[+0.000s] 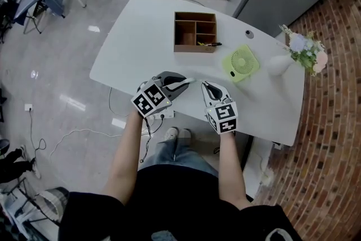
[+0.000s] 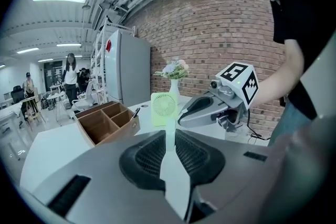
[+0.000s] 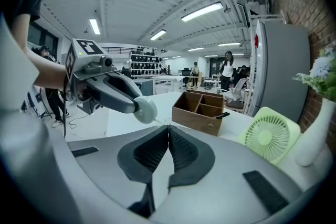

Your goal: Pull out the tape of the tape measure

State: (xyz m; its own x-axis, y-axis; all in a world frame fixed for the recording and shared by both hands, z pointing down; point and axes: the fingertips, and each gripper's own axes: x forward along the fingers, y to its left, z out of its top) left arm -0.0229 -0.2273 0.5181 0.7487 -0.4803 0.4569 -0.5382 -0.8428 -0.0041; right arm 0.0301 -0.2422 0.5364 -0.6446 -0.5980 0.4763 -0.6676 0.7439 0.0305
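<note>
Head view, left gripper [image 1: 188, 82] facing right gripper [image 1: 204, 85]

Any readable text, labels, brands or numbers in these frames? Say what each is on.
No text can be read in any of the views.
Marker cubes: black-and-white square patterns only, no letters or numbers.
Wooden organiser: small round mark on its front, too small to read.
Fridge: red sticker near its edge, too small to read.
Green fan: no label visible.
</note>
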